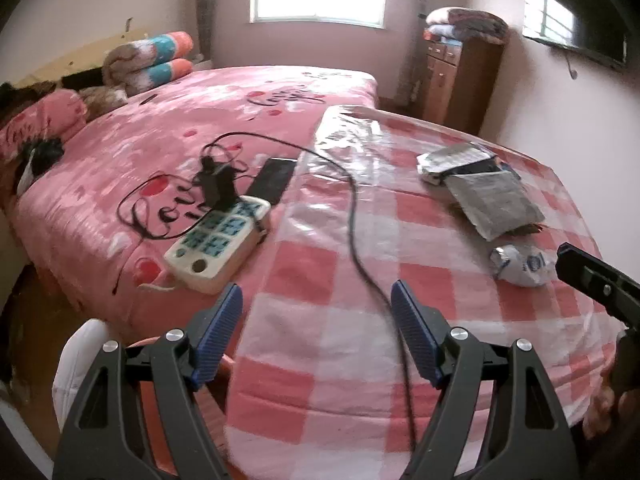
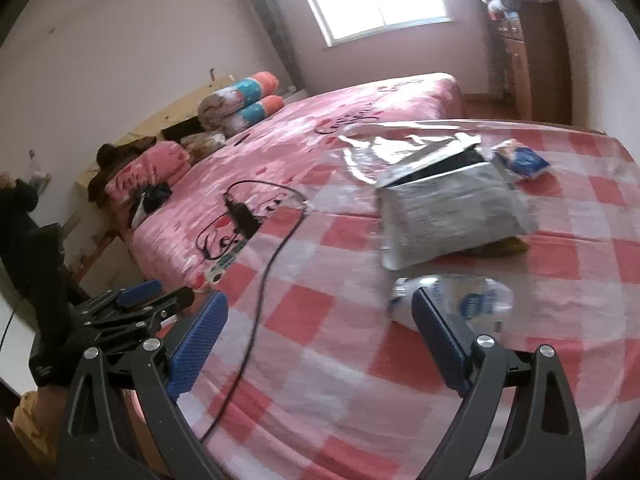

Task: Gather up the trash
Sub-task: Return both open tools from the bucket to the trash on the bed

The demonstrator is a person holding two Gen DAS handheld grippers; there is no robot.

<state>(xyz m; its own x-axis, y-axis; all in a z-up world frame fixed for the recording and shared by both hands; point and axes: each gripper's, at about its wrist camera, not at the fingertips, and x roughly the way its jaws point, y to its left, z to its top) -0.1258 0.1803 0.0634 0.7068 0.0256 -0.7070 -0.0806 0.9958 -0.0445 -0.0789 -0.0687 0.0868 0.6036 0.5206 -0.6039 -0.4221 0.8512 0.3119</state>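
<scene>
A crumpled clear plastic bottle (image 2: 460, 294) with a blue label lies on the red-and-white checked table (image 2: 340, 368), just beyond my right gripper's right finger; it also shows in the left wrist view (image 1: 520, 266). A grey mailer bag (image 2: 448, 212) lies behind it, also seen in the left wrist view (image 1: 494, 204), with a blue-and-white wrapper (image 2: 520, 160) at its far side. My right gripper (image 2: 320, 320) is open and empty. My left gripper (image 1: 316, 312) is open and empty over the table's near edge.
A black cable (image 1: 354, 220) runs across the table to a charger on a white power strip (image 1: 220, 240) on the pink bed (image 1: 180, 128). A dark phone (image 1: 274, 178) lies at the bed edge. A wooden cabinet (image 1: 460, 80) stands by the far wall.
</scene>
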